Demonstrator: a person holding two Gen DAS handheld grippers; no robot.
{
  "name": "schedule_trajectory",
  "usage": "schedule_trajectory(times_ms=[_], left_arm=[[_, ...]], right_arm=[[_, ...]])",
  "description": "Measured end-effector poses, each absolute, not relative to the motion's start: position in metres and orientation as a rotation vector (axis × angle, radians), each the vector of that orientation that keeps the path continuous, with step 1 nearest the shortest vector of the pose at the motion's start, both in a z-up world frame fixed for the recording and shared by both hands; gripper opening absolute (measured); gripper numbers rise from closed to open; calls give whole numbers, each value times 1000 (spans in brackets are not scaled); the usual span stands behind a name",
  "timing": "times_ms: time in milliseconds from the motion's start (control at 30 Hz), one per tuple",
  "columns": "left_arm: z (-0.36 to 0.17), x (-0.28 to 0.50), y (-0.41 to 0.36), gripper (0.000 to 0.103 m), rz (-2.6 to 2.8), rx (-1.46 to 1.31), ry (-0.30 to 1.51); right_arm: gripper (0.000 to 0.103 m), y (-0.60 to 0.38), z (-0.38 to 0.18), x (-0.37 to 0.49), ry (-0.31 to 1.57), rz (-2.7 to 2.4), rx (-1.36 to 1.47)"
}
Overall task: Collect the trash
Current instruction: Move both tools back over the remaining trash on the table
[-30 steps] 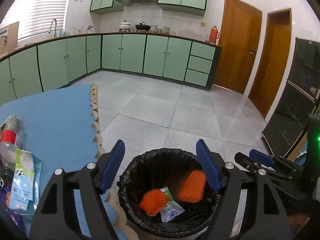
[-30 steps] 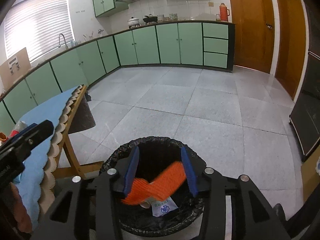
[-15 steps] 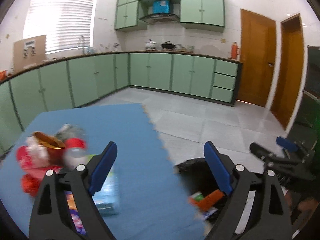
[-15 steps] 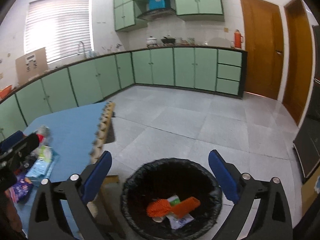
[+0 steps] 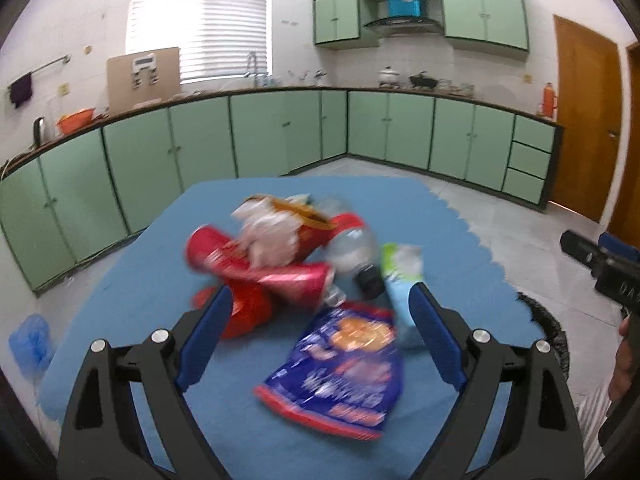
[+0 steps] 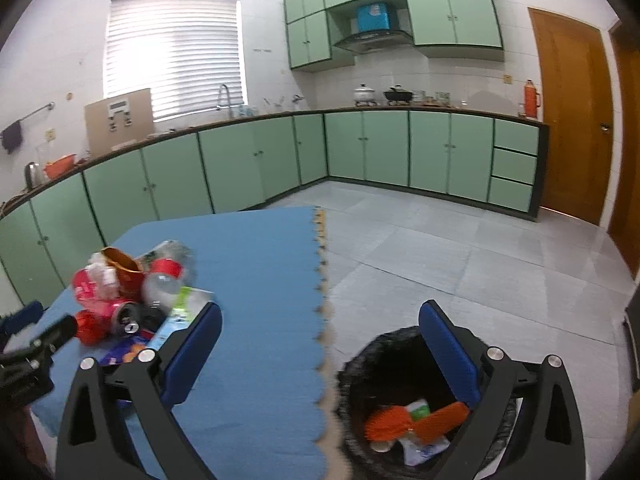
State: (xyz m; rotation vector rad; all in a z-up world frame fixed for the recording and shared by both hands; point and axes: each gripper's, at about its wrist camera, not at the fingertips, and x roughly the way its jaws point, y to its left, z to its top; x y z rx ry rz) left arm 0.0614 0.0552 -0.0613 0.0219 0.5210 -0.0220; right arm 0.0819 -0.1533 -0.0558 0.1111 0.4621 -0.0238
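A blurred pile of trash lies on the blue table mat (image 5: 160, 248): a blue snack bag (image 5: 340, 364), a red can (image 5: 288, 280), a clear plastic bottle (image 5: 352, 248), crumpled white paper (image 5: 268, 228) and a pale blue packet (image 5: 400, 276). My left gripper (image 5: 320, 304) hangs open just before the pile, with the snack bag lying below its fingers and nothing held. My right gripper (image 6: 320, 320) stands wide open and empty over the mat's edge. The pile (image 6: 132, 292) is to its left and the black-lined bin (image 6: 384, 344), with orange scraps (image 6: 404, 420) inside, below its right finger.
The bin's rim (image 5: 548, 328) sits on the floor off the table's right edge. Green cabinets (image 6: 400, 152) line the far walls, with grey tiled floor (image 6: 480, 260) between. A person's hand shows at the right edge (image 5: 624, 356). The left gripper's tip (image 6: 44, 340) enters from the left.
Both grippers swung left from above the bin towards the table. The right jaws opened wide and the orange piece dropped into the bin. The left jaws widened a little.
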Motion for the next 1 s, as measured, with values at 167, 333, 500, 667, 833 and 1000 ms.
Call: schedule_trajectory(times_ms=[167, 333, 500, 667, 833, 1000], left_arm=[[-71, 55, 69, 87, -4, 9, 543], [-80, 55, 79, 87, -7, -11, 565], [-89, 50, 87, 85, -29, -41, 597], [-98, 52, 87, 77, -44, -51, 627], [-103, 55, 84, 71, -66, -59, 650], [-110, 59, 80, 57, -90, -65, 684]], right_arm=[[97, -126, -57, 80, 446, 18, 97], [96, -109, -58, 80, 437, 48, 79], [96, -103, -58, 80, 436, 52, 73], [95, -97, -61, 80, 441, 58, 62], [95, -91, -62, 80, 448, 71, 51], [94, -94, -62, 80, 452, 74, 46]])
